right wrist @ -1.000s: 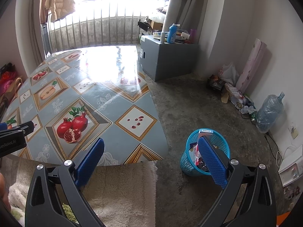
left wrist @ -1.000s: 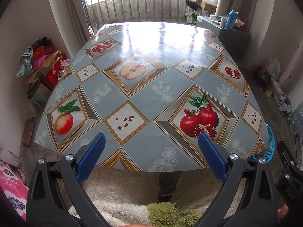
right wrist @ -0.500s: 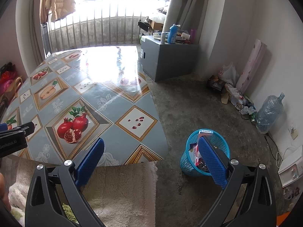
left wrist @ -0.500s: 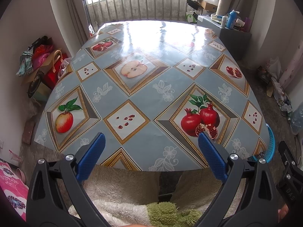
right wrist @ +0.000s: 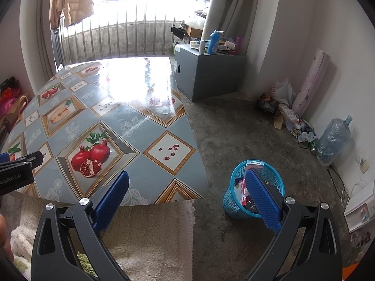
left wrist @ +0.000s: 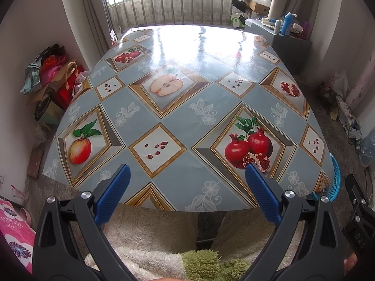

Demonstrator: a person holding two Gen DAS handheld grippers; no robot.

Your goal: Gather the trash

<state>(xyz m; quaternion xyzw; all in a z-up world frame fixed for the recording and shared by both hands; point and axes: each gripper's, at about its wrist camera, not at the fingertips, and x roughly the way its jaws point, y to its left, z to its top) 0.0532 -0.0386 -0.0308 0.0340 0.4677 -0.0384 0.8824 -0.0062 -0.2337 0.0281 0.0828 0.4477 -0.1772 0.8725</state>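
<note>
Oilcloth printed with apples and pomegranates covers the table (left wrist: 187,117), which fills the left wrist view from nine o'clock round to three; no loose trash shows on its surface in either view. Concrete floor (right wrist: 246,128) takes the right half of the right wrist view, with a heap of bags and wrappers (right wrist: 283,110) against the wall at about two o'clock, well apart from both tools. Nearer lies the blue basket (right wrist: 236,201), standing upright on the floor just beside the table's corner, already holding packets; it sits at about four o'clock in the right wrist view, partly behind the right finger. In the left wrist view only its rim (left wrist: 334,182) peeps past the table edge at four o'clock. So the right gripper (right wrist: 187,201) is the nearer tool. Its jaws are spread wide and hold nothing. The left gripper (left wrist: 187,194) is likewise spread and empty, poised over the table's near edge.
</note>
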